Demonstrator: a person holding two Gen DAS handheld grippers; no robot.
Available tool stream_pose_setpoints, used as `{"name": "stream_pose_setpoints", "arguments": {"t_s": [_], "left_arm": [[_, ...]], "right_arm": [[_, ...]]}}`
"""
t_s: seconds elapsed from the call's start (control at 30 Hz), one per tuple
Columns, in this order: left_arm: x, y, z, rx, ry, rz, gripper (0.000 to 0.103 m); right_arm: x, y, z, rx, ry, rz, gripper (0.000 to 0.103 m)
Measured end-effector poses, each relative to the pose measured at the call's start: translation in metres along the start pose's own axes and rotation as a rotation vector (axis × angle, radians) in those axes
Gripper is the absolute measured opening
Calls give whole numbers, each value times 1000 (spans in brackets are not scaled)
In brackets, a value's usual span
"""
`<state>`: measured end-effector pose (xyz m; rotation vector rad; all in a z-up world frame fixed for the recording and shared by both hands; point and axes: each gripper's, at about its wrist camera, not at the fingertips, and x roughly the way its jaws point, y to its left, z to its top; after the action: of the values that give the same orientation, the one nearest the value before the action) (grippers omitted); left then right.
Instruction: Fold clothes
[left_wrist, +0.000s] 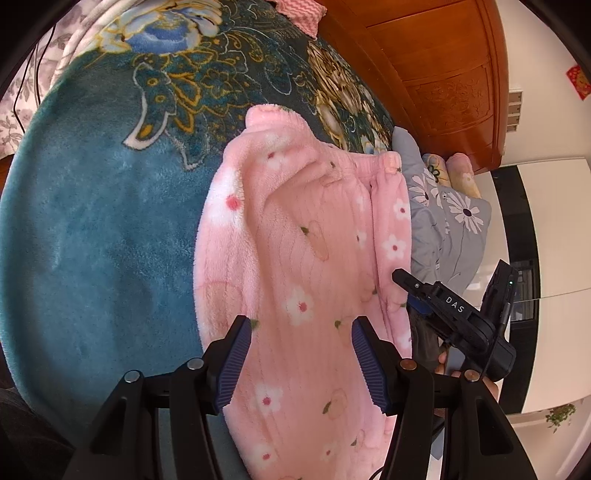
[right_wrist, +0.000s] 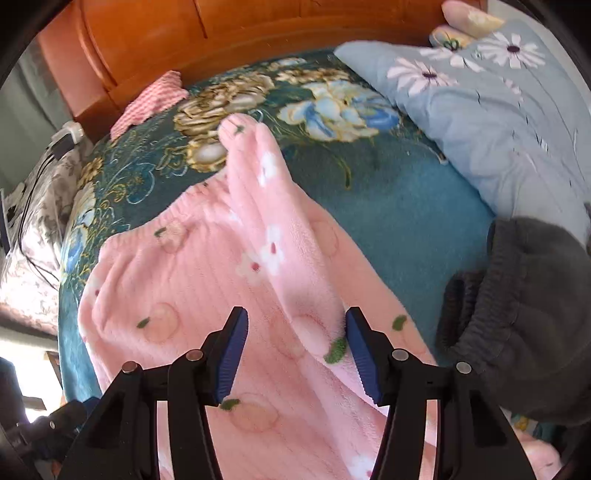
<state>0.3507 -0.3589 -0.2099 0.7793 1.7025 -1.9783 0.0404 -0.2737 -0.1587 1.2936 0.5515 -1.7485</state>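
Pink fleece trousers half-folded on the teal bed blanket; both grippers spread wide, gripping nothing.

Left wrist view: left gripper hangs over the pink fleece trousers, its 2 fingers apart with fabric showing between them, unclamped. Trousers lie on the teal floral blanket, 1 leg laid over the body. Right wrist view: right gripper also stands apart, above a raised ridge of the trousers. A dark grey garment lies just beside them. Risk: thick plush may bunch or slip if only the top layer is pinched, and a stray grab could catch the grey garment.
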Motion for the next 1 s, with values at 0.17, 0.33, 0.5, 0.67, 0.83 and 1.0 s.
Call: {"name": "stream_pose_setpoints", "arguments": {"t_s": [0.17,0.33,0.5,0.67,0.83,1.0], "left_arm": [[4,3,1,-16,19,-2,61],[0,4,-1,-28,6,-12,61],[-3,4,-2,-32,-5,1,61],[1,-6,-4,11,2,54,61],[34,-38,18,98,40,125,61],[68,-71,39,186,78,196,61]], "right_arm": [[0,-3,9,77,11,50,4],[-51,10,-6,126,-96,250,4],[-67,52,-66,-30,-70,344,2],[-30,68,-105,-16,34,339,2],[-55,42,-117,39,-41,359,2],[-103,-61,-154,297,-119,289,32]]}}
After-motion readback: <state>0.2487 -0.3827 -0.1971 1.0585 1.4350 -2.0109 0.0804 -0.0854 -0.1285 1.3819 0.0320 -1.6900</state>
